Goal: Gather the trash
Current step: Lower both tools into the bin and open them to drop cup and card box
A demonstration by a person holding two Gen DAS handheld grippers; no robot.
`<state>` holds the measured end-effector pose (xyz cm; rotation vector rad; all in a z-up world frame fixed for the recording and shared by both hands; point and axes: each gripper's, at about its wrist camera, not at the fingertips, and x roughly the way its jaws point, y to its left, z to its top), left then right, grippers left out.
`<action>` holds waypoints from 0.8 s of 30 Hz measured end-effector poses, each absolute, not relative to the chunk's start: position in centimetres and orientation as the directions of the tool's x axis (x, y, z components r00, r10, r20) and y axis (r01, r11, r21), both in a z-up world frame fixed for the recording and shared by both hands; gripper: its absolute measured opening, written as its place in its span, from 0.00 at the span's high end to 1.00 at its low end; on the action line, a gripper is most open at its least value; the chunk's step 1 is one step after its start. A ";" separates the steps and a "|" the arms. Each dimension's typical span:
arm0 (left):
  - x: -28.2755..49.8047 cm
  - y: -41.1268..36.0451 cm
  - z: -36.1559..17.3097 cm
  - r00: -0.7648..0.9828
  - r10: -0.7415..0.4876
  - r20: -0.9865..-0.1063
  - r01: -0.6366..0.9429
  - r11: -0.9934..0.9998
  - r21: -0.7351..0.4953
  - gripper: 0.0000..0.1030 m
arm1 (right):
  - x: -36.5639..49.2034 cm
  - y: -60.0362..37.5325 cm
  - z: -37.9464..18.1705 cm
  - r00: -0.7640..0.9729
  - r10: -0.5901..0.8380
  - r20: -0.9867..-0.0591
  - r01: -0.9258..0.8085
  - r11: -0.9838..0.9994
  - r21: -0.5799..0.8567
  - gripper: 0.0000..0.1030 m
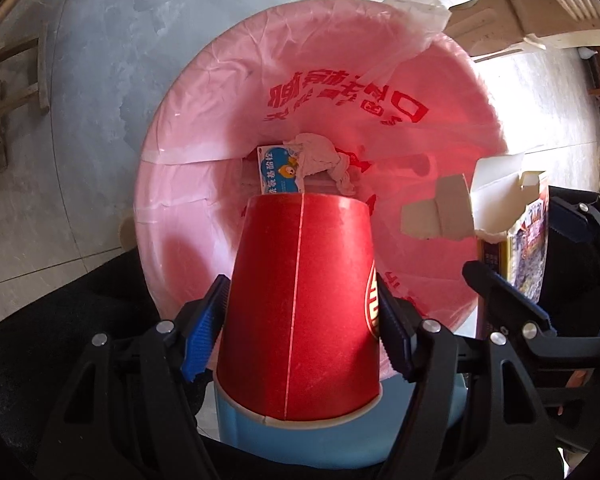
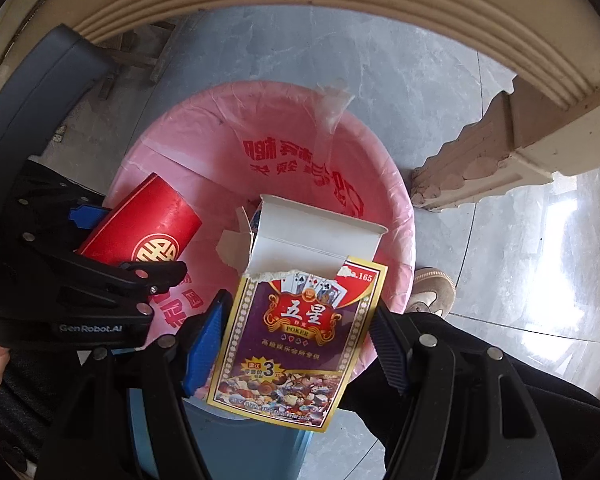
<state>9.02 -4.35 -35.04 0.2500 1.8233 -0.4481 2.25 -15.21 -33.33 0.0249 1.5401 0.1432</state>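
The left tool (image 1: 302,320) is clamped on a red paper cup (image 1: 300,304), its blue-padded fingers (image 1: 204,332) pressing the cup's two sides. The cup is held upside down relative to the camera, its white rim nearest the lens and its base pointing out over the open mouth of a trash bin (image 1: 380,452) lined with a pink plastic bag (image 1: 204,120). From the right wrist view the same cup (image 2: 148,224) appears at 9 o'clock, tilted over the bag's near edge, with a gold emblem on its side.

The right tool (image 2: 296,344) grips a playing card box (image 2: 300,344) by its long edges, one blue finger (image 2: 204,344) against the left side. The box is purple and gold with a red banner and the word POKER, and its torn white top flap stands open toward 12 o'clock. It hangs above the near part of the pink bag (image 2: 204,140). In the left wrist view that box (image 1: 512,224) shows at 3 o'clock, just beside the cup but apart from it.

Down inside the bag lie a small blue and white carton (image 1: 278,170) and a crumpled tissue (image 1: 320,156), touching each other, just beyond the cup's base at 12 o'clock. Red printed characters run across the bag's far wall.

The bin stands on a grey tiled floor (image 2: 440,92). A person's shoe (image 2: 432,288) rests on the floor at 3 o'clock of the bag, just beside its rim.
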 end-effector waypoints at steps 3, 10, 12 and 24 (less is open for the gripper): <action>9.2 -4.4 -35.8 -0.308 -0.041 -0.951 0.389 0.906 -0.166 0.34 | 2.4 -15.3 -34.3 0.003 0.113 -0.994 -0.080 0.991 0.112 0.36; 9.6 -4.5 -37.0 -0.330 -0.029 -0.943 0.374 0.914 -0.159 0.34 | 2.7 -14.8 -36.3 -0.049 0.135 -0.990 -0.095 0.986 0.140 0.36; 9.7 -4.5 -36.9 -0.334 -0.032 -0.942 0.375 0.913 -0.164 0.34 | 2.7 -14.7 -36.4 -0.049 0.142 -0.989 -0.101 0.984 0.146 0.36; 9.8 -4.7 -37.3 -0.331 -0.028 -0.943 0.371 0.915 -0.157 0.33 | 2.9 -14.7 -36.8 -0.047 0.151 -0.987 -0.105 0.982 0.156 0.36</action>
